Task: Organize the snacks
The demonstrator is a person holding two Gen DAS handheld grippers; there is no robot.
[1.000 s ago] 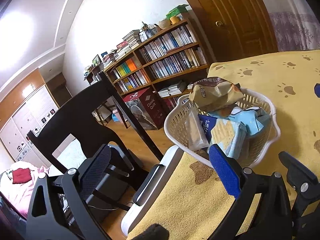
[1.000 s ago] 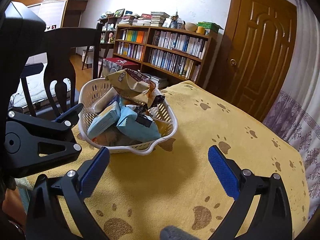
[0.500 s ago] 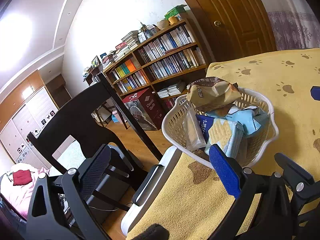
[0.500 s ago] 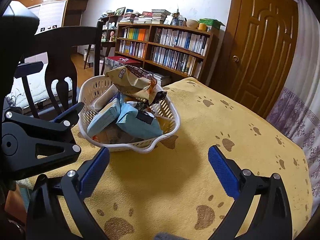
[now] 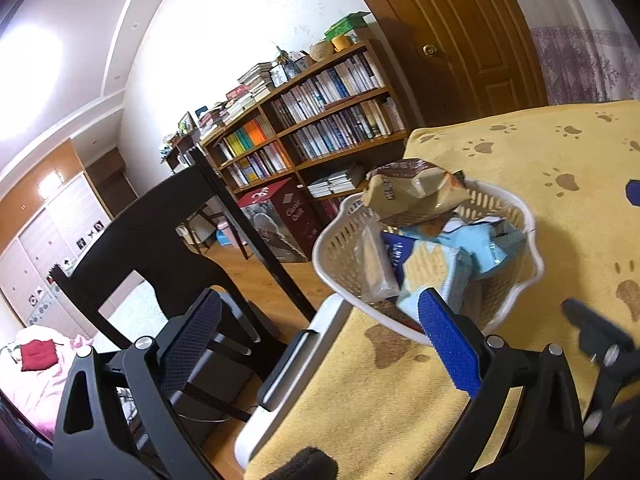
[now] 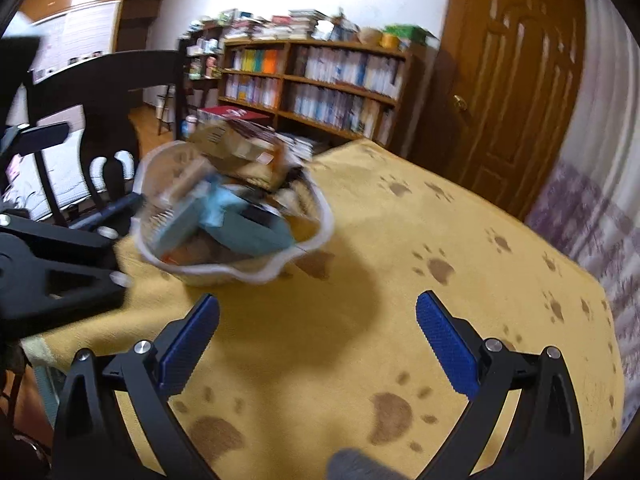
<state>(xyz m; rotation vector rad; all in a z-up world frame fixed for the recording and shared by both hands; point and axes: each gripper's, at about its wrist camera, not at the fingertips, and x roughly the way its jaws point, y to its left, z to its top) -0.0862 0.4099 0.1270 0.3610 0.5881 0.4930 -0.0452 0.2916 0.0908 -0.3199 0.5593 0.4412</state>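
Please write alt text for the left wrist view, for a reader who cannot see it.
A white plastic basket full of snack packets sits near the corner of a table under a yellow paw-print cloth, with a tan chip bag on top. The open left tool is in front of it, holding nothing; behind are a dark chair and a bookshelf.

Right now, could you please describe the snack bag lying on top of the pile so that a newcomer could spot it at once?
On the yellow paw-print tablecloth stands a white slotted basket heaped with snacks. The tan crumpled bag with a dark brown top edge lies across the pile's top, while the packets beneath it are mostly light blue.
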